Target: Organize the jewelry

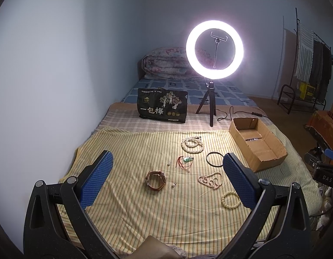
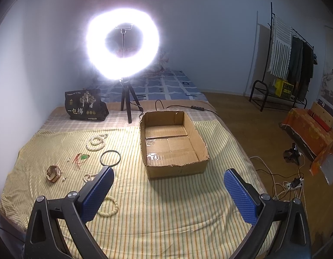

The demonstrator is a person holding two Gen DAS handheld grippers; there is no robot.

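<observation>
Above the striped cloth (image 1: 144, 215), both grippers, left gripper (image 1: 167, 168) and right gripper (image 2: 168, 179), hung wide apart and empty, since the bracelets (image 1: 231, 198) lay scattered outside the bare box (image 2: 199, 142).

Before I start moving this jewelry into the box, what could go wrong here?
1. The two tiny pearl earrings lie loose on the striped cloth; the wide padded jaws could miss them or flick them into a fold.
2. The red cord of the green pendant trails out and may snag or drag neighbouring pieces.
3. The pearl strand lies heaped beside the bead bracelet, so one grasp might lift both.
</observation>
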